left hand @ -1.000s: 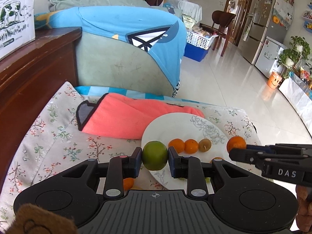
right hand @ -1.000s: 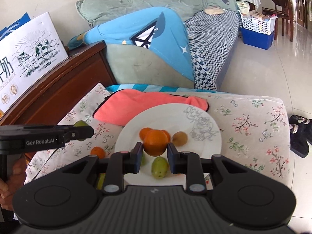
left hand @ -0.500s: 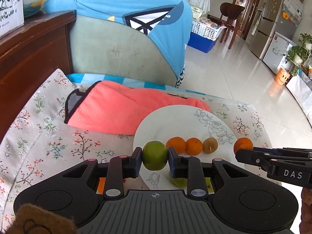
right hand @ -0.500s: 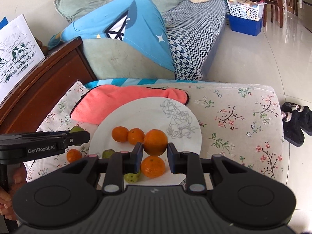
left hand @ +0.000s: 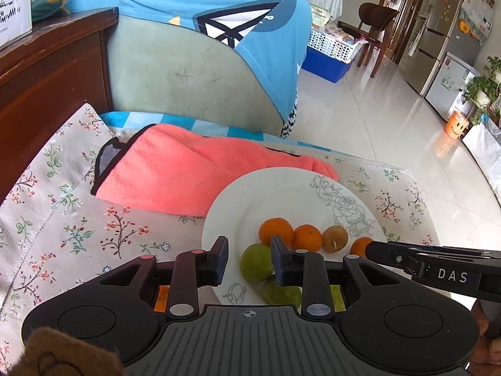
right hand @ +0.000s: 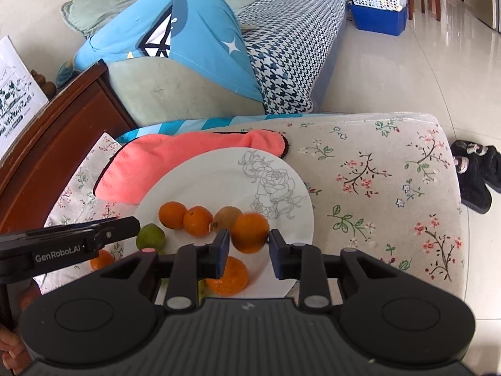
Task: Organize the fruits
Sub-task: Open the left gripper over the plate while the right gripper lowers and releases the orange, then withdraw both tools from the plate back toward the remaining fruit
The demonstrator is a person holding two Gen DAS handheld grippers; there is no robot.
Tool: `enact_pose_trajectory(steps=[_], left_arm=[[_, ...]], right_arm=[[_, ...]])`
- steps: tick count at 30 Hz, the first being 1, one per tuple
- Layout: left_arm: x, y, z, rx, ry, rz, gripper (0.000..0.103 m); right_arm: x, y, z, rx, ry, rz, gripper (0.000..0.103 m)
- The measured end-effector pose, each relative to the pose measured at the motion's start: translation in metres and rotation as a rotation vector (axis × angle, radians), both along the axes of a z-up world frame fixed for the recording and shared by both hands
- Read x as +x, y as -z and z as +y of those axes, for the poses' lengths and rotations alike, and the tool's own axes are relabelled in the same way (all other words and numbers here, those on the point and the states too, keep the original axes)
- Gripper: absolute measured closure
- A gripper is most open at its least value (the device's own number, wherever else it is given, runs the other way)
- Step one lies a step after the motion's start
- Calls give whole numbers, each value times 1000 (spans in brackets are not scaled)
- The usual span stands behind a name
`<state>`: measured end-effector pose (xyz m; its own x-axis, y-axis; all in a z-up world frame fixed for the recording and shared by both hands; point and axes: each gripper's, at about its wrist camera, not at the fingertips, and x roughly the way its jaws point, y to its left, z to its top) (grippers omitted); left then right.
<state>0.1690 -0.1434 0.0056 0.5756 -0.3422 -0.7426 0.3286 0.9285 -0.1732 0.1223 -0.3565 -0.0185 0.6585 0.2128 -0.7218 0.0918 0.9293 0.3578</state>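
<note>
Hovering over a white plate [left hand: 275, 188] on a floral cloth [left hand: 62, 213], both grippers stand released. The left gripper [left hand: 249, 261] has its jaws spread, with a green fruit [left hand: 256, 263] between them, close against the right-hand pad and clear of the other; it appears to sit on the plate. A second green fruit [left hand: 281, 291] lies just beneath it. The right gripper [right hand: 249, 249] is likewise spread, a blurred orange [right hand: 250, 232] between its pads with a gap on either side; whether it touches the plate is hard to tell. Another orange [right hand: 228, 277] lies just below it. Behind, two small oranges [right hand: 184, 216] and a brown fruit [right hand: 228, 217] form a touching row across the plate. One orange [right hand: 101, 260] rests off the plate on the cloth. A pink towel [left hand: 194, 172] lies tucked partly under the plate's far rim.
</note>
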Motion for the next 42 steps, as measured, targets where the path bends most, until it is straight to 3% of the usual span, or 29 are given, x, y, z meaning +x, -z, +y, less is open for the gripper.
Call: enact_pose_trajectory(steps=[2,10,21,30,42], left_arm=[[-1,-4,1,-3,-9,-11,59],[-6,-26,16,7,-43,-41,40],[-33,-44,41,101,-34,-97,36],[-43,-41,75,95,-110,-51,33],[-49,-15,100,151,-79,24,33]], right_arm=[[-1,-2,-1,10,6,-8,73],[-7,-17,5,-5,-14,-47,73],[-25,-31,25,2,-65,-79,73],[-45,-32,55,-6,-166,-83,73],[-68,-16,101,7,-310,-28,73]])
